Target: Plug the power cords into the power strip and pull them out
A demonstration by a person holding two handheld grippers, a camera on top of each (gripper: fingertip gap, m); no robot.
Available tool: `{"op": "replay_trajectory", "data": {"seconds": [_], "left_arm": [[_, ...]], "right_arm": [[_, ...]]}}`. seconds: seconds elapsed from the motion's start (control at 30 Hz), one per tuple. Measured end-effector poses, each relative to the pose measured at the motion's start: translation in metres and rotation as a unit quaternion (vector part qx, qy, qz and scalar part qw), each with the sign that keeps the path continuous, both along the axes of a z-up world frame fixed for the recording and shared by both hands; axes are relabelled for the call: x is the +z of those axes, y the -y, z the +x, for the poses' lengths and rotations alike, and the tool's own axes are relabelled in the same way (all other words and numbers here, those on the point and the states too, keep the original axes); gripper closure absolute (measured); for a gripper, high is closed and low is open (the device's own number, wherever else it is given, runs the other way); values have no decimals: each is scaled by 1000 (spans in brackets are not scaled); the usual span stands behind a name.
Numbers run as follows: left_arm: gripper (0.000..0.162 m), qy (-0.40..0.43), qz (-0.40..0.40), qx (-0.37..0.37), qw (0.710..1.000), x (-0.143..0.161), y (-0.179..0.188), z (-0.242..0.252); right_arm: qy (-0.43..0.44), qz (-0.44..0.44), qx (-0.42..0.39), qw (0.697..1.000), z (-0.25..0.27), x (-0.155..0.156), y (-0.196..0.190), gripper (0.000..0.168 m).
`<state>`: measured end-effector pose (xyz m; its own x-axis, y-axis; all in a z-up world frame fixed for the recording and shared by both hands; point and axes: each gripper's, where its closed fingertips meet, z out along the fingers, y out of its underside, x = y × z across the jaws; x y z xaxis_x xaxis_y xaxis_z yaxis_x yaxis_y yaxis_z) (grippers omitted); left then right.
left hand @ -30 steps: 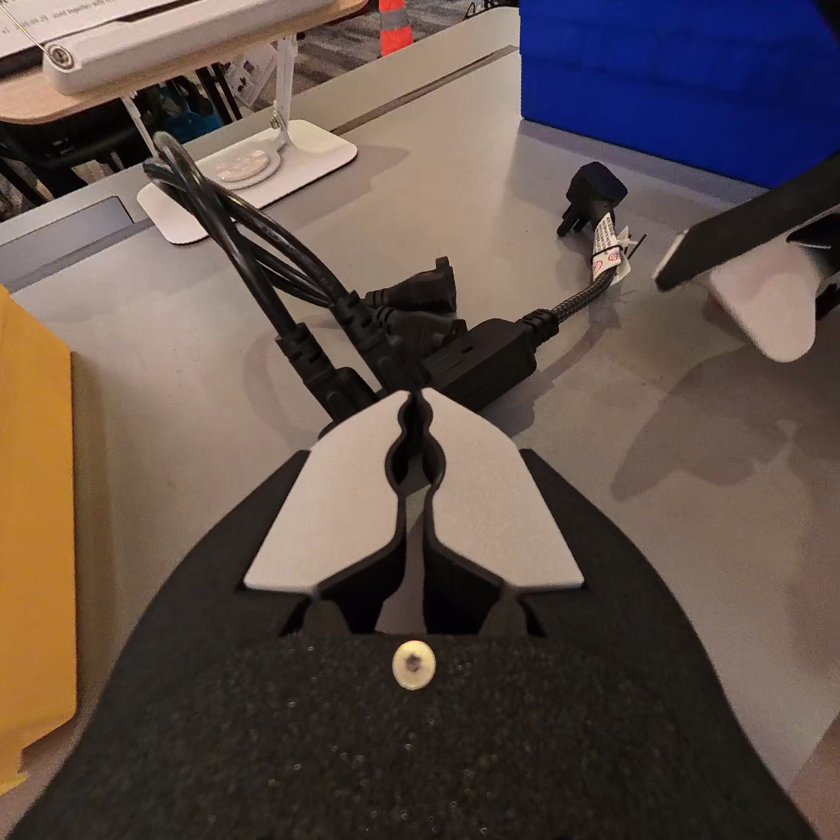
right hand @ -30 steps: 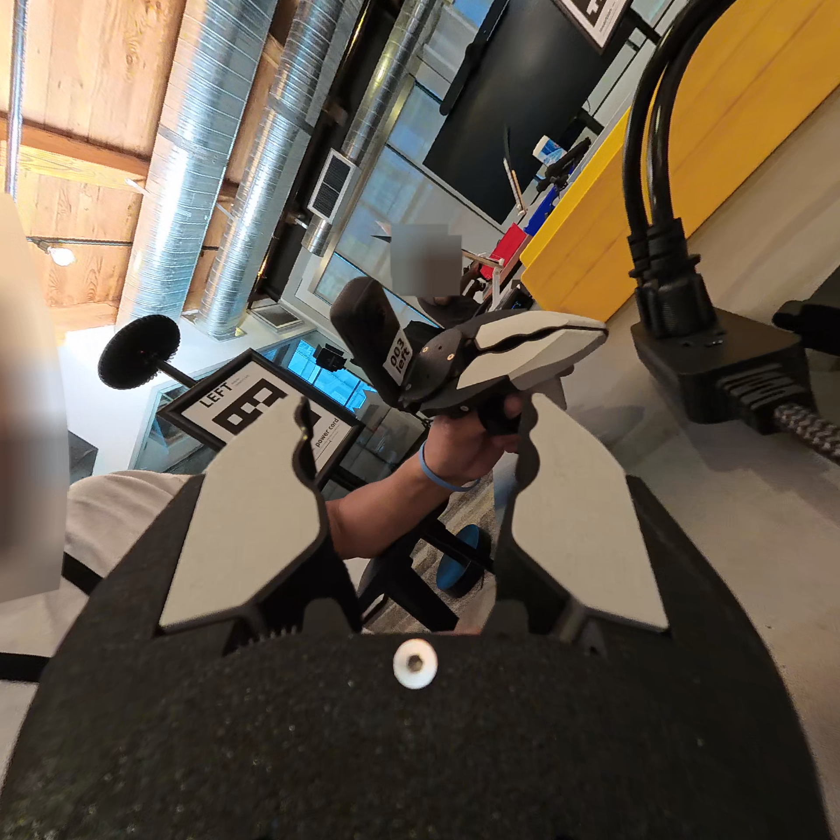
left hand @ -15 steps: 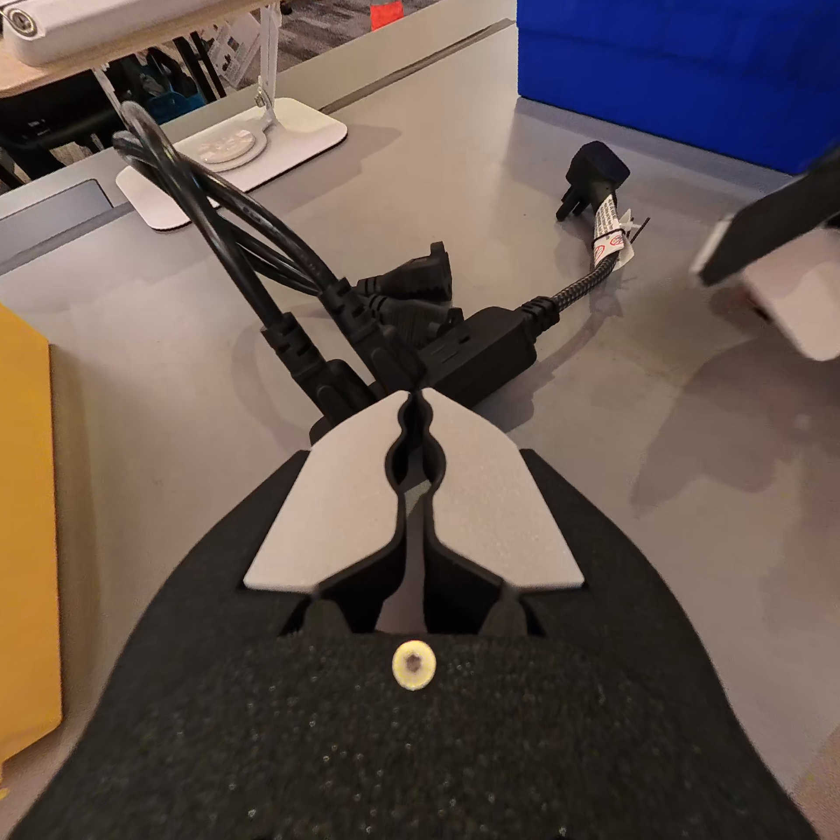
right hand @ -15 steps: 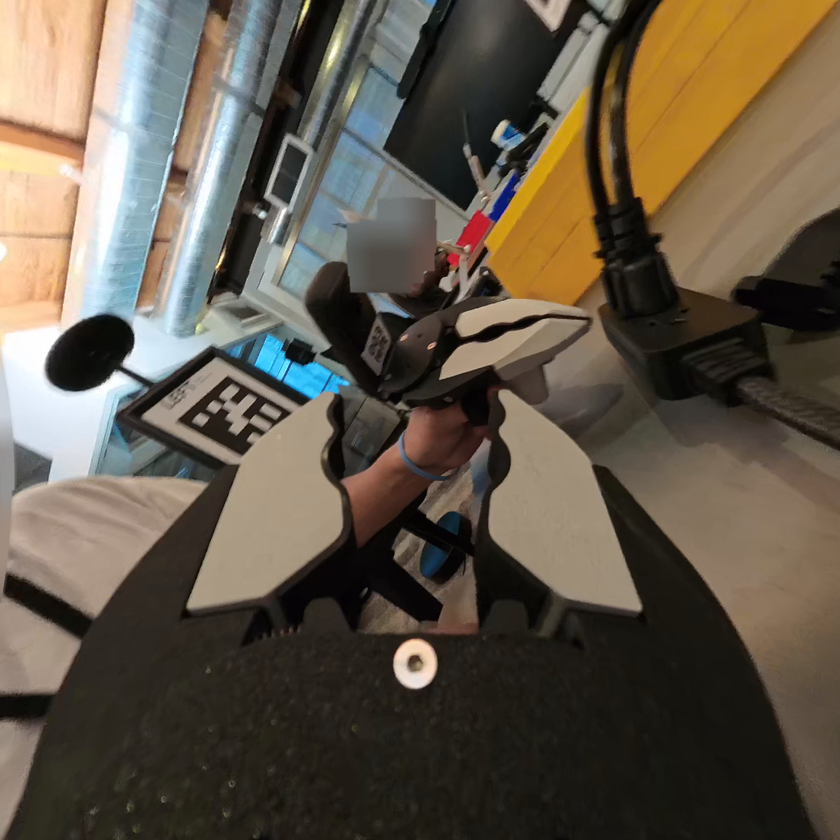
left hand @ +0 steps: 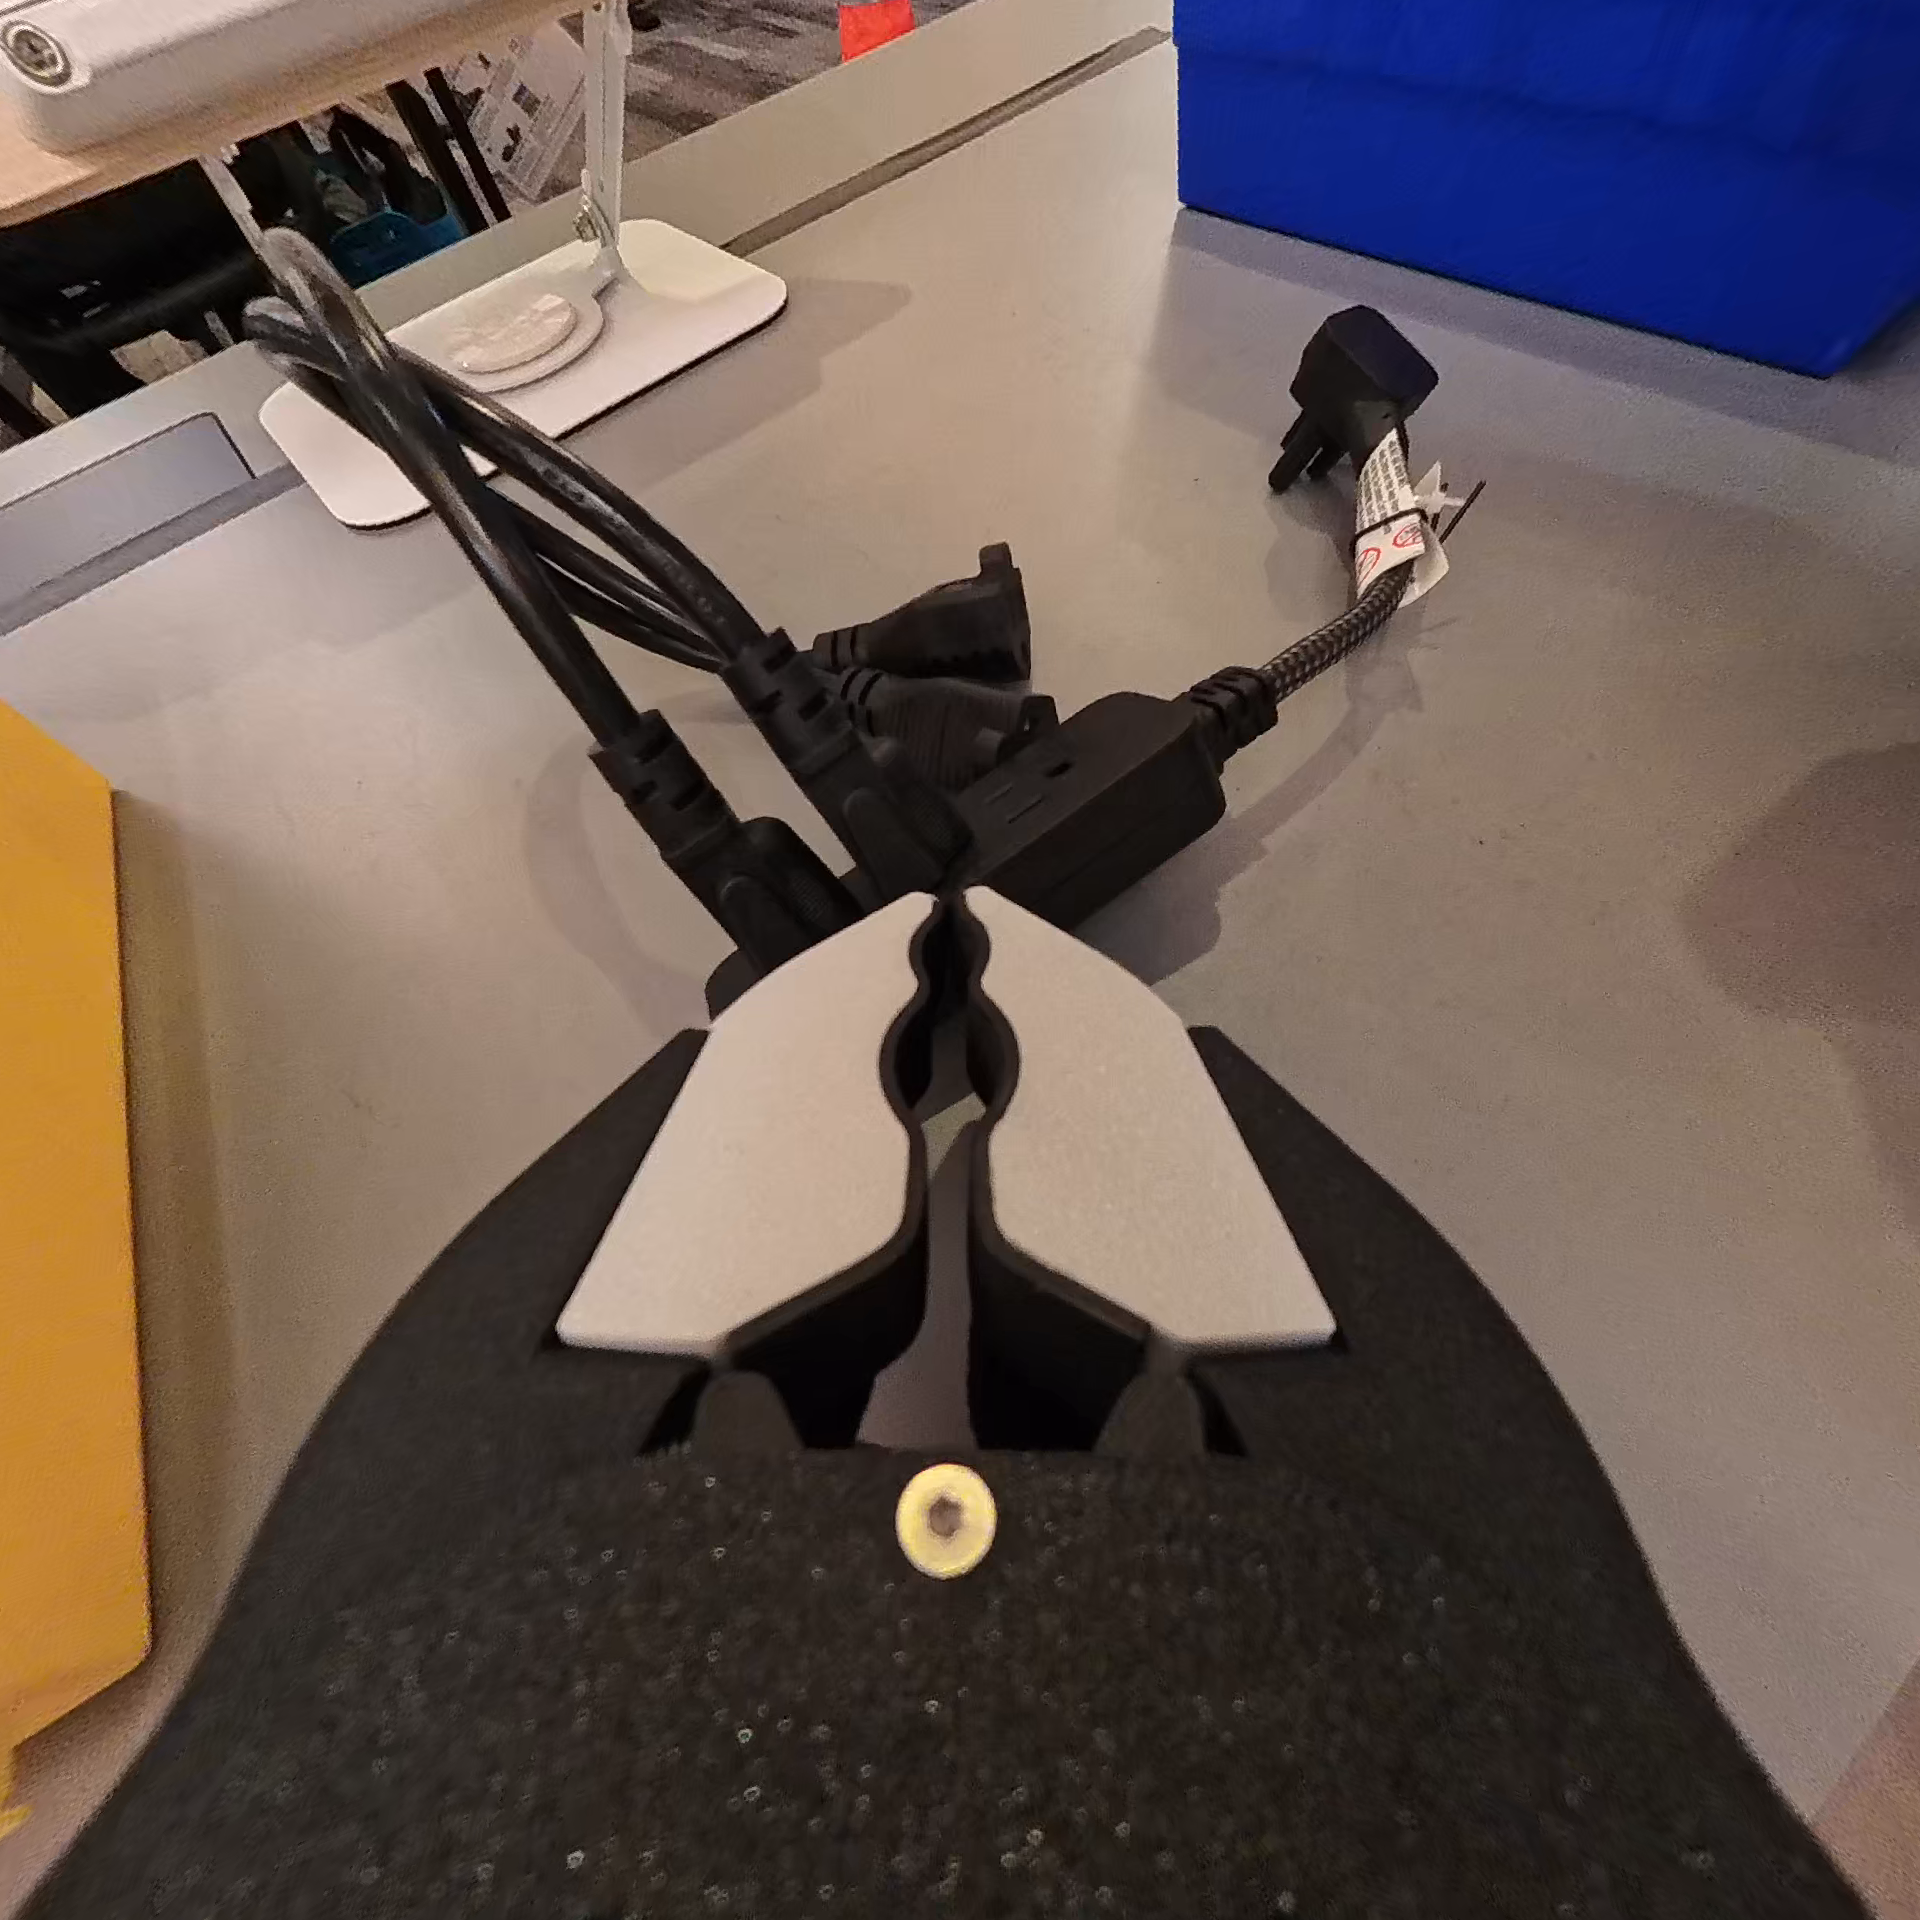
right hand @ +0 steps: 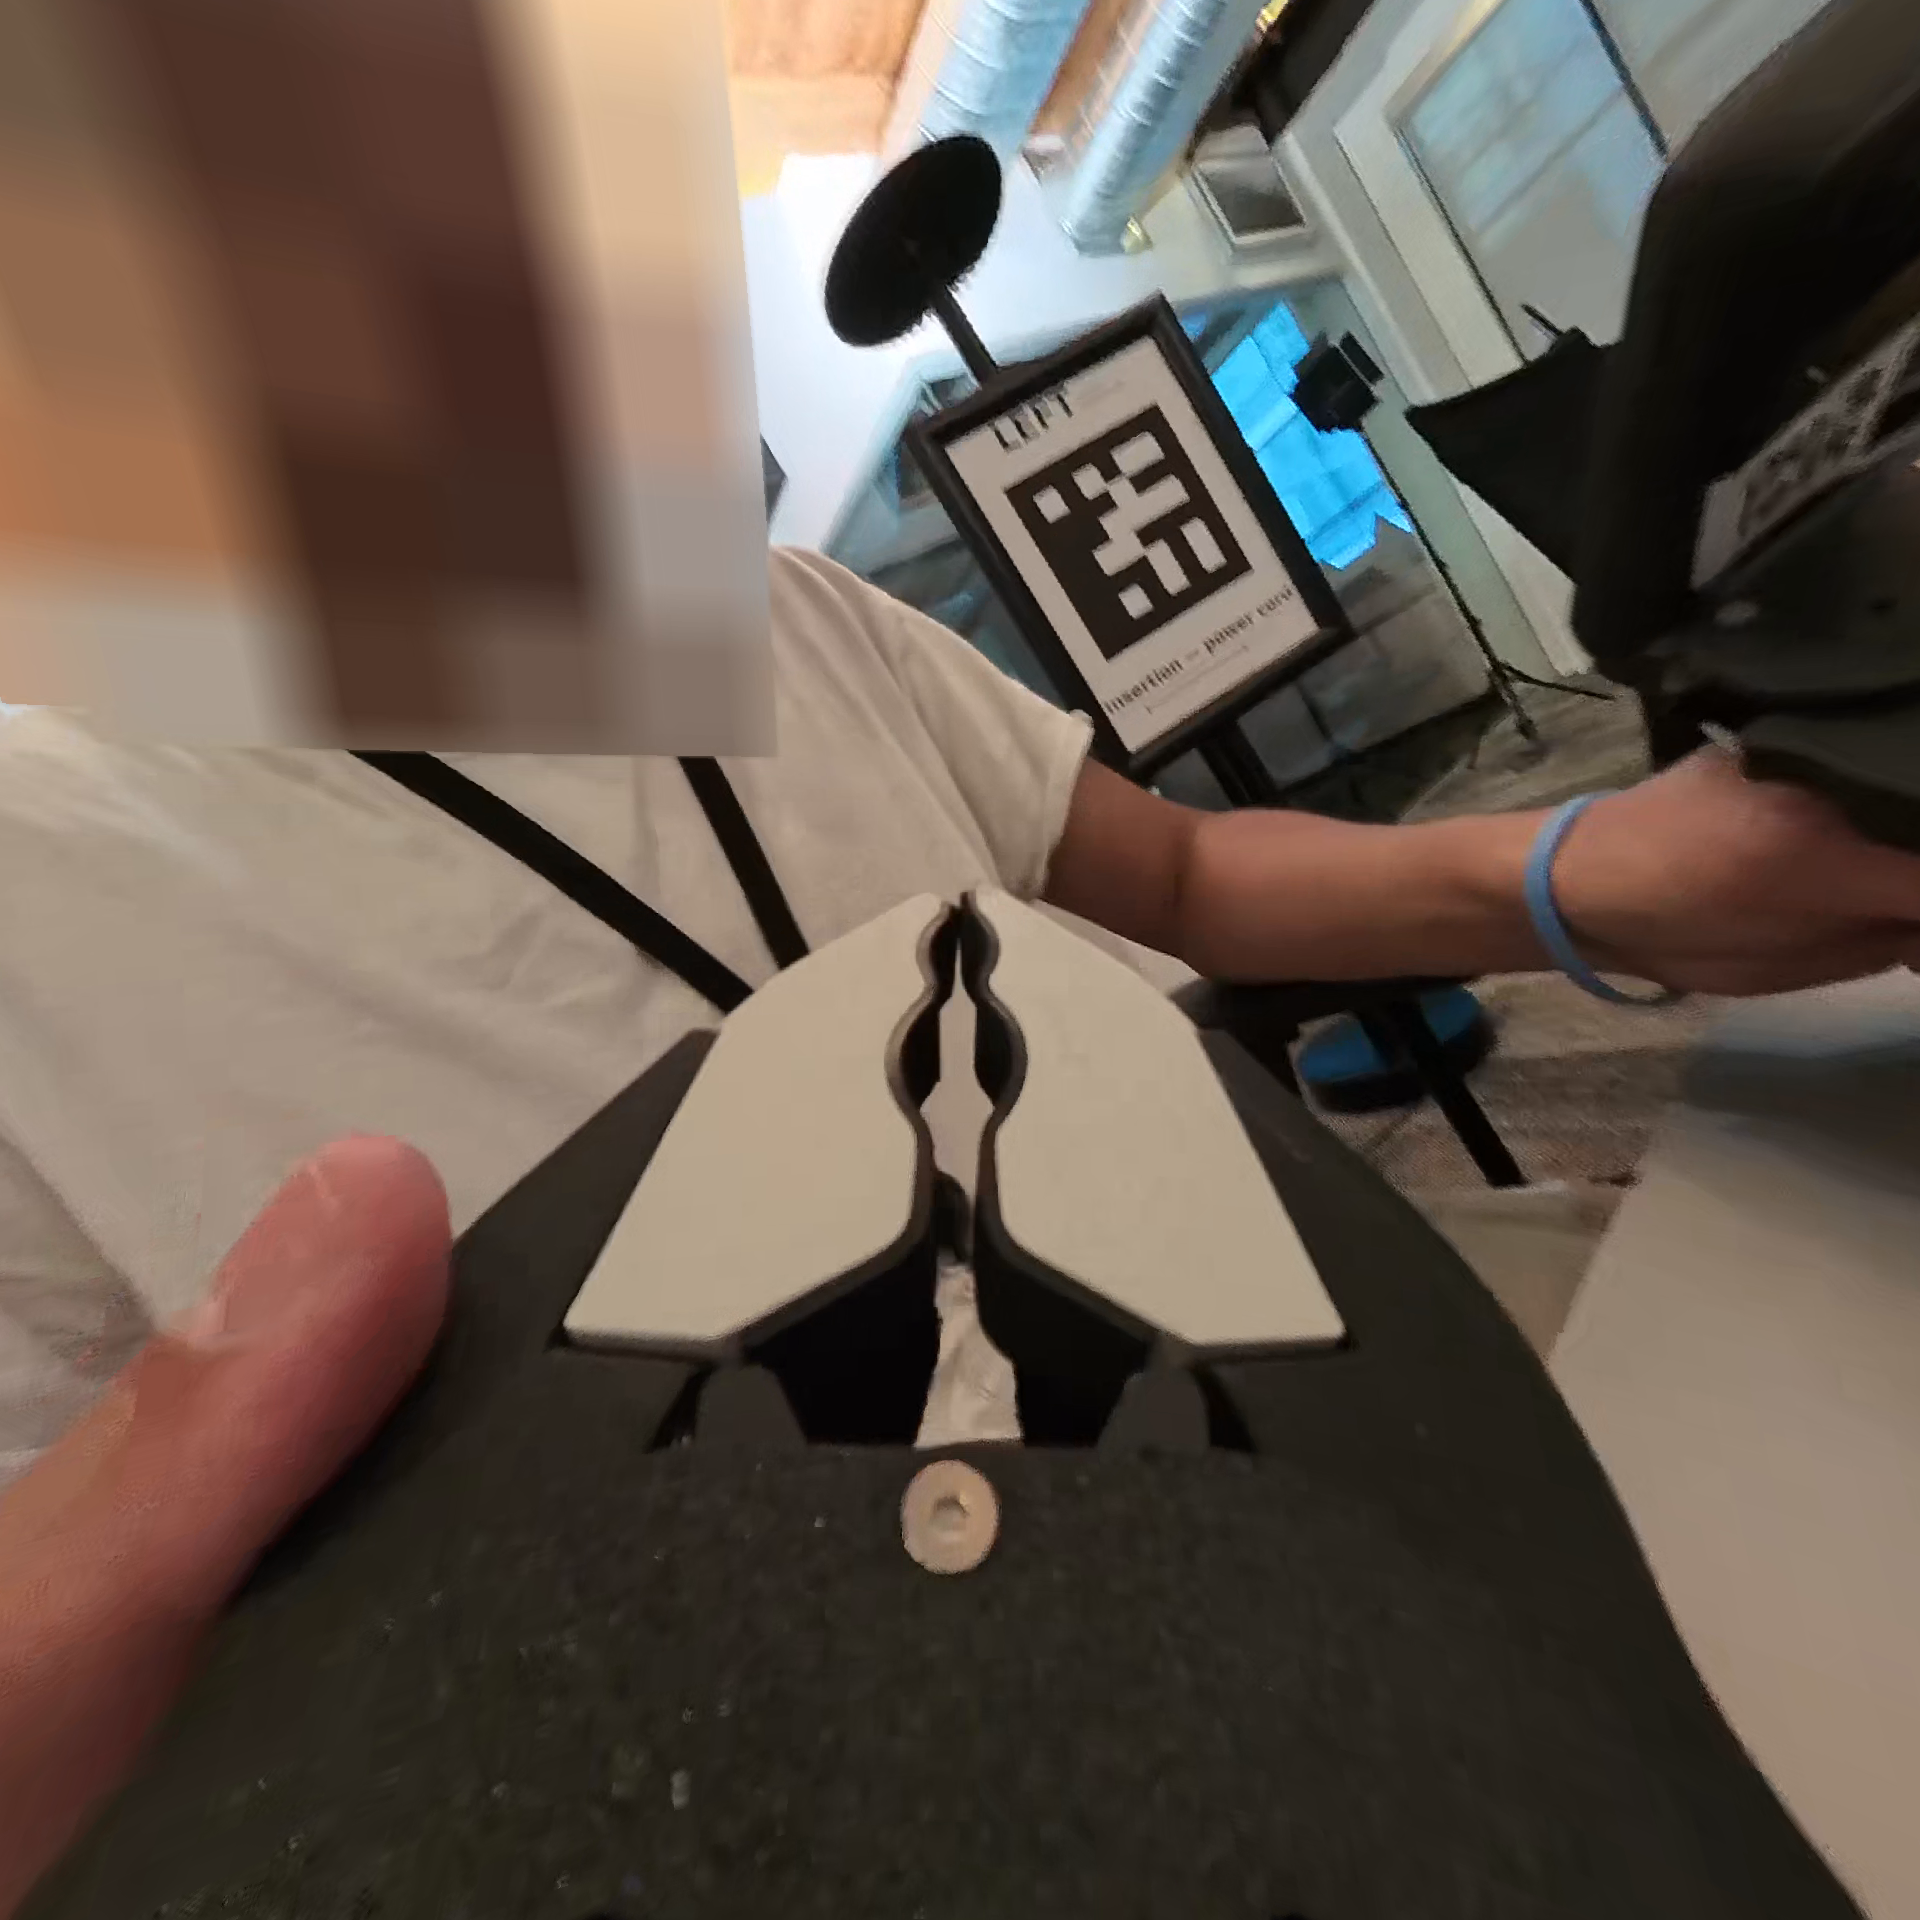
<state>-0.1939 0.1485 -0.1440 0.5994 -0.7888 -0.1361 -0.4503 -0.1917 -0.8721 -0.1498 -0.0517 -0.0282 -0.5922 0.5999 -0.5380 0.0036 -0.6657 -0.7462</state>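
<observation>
- Grey table (left hand: 1455, 935): carries the black power strip (left hand: 1091, 821) at centre; blue bin (left hand: 1558, 156) at the far right; yellow box (left hand: 52, 1247) at the left edge
- Power cords (left hand: 582, 582): two plugs seated in the strip; two loose connectors beside it
- Left gripper (left hand: 954, 914): fingers closed together, holding nothing; tips just short of the strip
- Right gripper (right hand: 961, 914): fingers closed together, holding nothing; aimed at a person's white shirt (right hand: 416, 935)

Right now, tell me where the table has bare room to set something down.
Bare grey table lies right of the power strip, short of the blue bin. A narrower strip runs between the cords and the yellow box. The middle is crowded.
</observation>
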Motion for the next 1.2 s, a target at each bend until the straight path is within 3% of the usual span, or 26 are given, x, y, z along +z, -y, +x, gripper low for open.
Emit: {"op": "replay_trajectory", "data": {"seconds": [0.03, 0.27, 0.4, 0.57, 0.8, 0.9, 0.93, 1.03, 1.1, 1.13, 1.2], "left_arm": [[162, 0, -1, 0, 1000, 0, 0, 0], [162, -1, -2, -2, 1000, -1, 0, 0], [162, -4, -3, -1, 1000, -3, -1, 0], [162, -1, -5, 1, 1000, -2, -1, 0], [162, -1, -6, 1, 1000, -3, -2, 0], [162, -2, -5, 1, 1000, -3, -1, 0], [162, -3, -5, 1, 1000, -3, -1, 0], [162, -4, -6, 1, 1000, -4, -1, 0], [162, -5, -7, 2, 1000, -5, -1, 0], [161, -5, -7, 2, 1000, -5, -1, 0], [161, -6, -8, 2, 1000, -5, -1, 0]], "right_arm": [[14, 10, -13, 1000, -3, -4, -2, 168], [73, 45, -55, 995, -12, -22, -10, 168], [179, 124, -183, 959, -26, -55, -38, 167], [238, 145, -304, 911, -32, -74, -71, 136], [272, 174, -435, 841, -22, -78, -106, 106], [293, 183, -511, 787, -7, -78, -129, 95], [307, 198, -549, 751, 3, -79, -141, 95], [376, 273, -649, 603, 37, -82, -168, 113], [409, 341, -675, 510, 51, -80, -175, 106], [418, 368, -670, 490, 50, -81, -174, 104], [418, 398, -660, 481, 43, -84, -170, 98]]}}
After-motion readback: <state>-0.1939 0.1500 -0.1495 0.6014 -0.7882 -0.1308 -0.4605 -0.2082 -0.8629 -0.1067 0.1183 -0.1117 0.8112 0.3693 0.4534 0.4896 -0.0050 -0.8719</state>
